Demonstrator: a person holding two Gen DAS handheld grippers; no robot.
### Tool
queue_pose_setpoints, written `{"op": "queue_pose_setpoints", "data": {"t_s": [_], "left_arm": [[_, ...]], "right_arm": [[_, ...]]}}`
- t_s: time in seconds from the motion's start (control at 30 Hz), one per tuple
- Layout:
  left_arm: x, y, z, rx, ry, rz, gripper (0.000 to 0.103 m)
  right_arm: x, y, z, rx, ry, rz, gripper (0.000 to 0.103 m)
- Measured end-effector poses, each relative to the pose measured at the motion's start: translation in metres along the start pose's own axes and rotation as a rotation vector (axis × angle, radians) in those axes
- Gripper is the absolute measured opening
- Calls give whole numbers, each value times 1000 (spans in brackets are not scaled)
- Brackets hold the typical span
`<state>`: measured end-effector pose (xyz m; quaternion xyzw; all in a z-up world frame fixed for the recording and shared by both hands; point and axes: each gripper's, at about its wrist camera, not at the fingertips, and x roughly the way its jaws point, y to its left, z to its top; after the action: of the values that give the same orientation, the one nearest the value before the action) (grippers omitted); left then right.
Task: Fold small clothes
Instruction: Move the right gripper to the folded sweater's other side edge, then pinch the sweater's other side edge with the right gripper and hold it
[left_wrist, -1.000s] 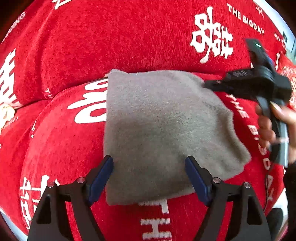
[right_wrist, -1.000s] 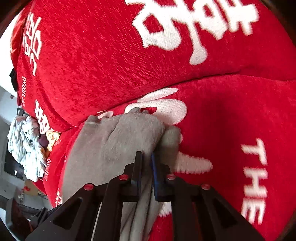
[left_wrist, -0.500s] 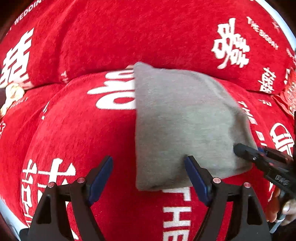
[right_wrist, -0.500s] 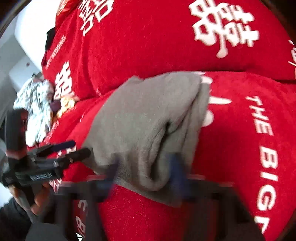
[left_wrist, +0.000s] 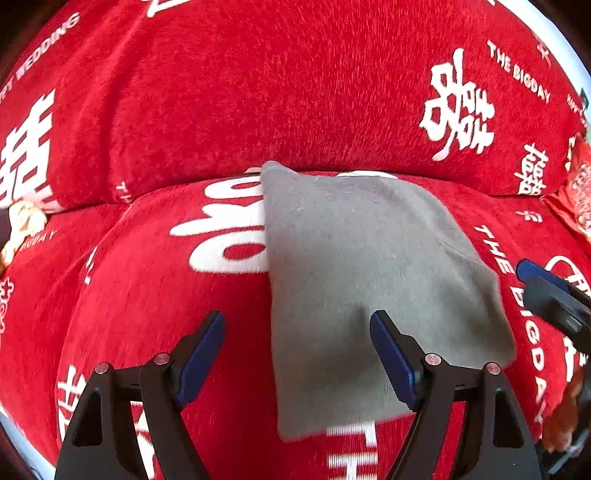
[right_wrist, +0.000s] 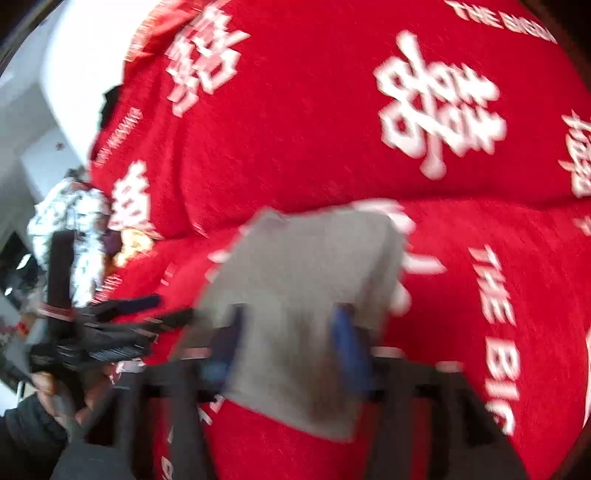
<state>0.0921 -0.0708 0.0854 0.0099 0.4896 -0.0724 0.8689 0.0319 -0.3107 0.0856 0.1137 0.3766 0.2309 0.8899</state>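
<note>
**Grey cloth folded on the red cover, both claws released**

In the left wrist view, the left claw (left_wrist: 297, 354) stands at the bottom centre, its jaws wide apart and gripping nothing. The folded grey cloth (left_wrist: 362, 280) lies flat on the red cover (left_wrist: 147, 295) with white letters, from the centre toward the lower right; its left edge falls between the two fingers and the right finger stands over it. At the right edge, the right claw (left_wrist: 546, 291) is just beside the cloth.

The right wrist view is blurred. The left claw (right_wrist: 147, 314) is at the left of the frame, near the cloth's (right_wrist: 306, 280) left side. The right claw (right_wrist: 288, 343) is released, with the cloth between its fingers in the picture; whether it touches the cloth, I cannot tell.
</note>
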Motion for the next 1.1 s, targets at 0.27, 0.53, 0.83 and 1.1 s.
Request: {"op": "queue_pose_setpoints", "data": {"t_s": [0.27,0.53,0.83,1.1], "left_arm": [[28,0,8,4,15,3,94],[40,5,28,-50,30,-95,94],[61,5,46,-60,99,-118,94],[71,38,40,-136,174,-333,94]], "right_arm": [[63,-50,8,143,149,110,45],[45,-43,31,51,95,-114,77],[99,-34,45,-28,236,-159,77],[68,-83,33,146,216,-156,79]]}}
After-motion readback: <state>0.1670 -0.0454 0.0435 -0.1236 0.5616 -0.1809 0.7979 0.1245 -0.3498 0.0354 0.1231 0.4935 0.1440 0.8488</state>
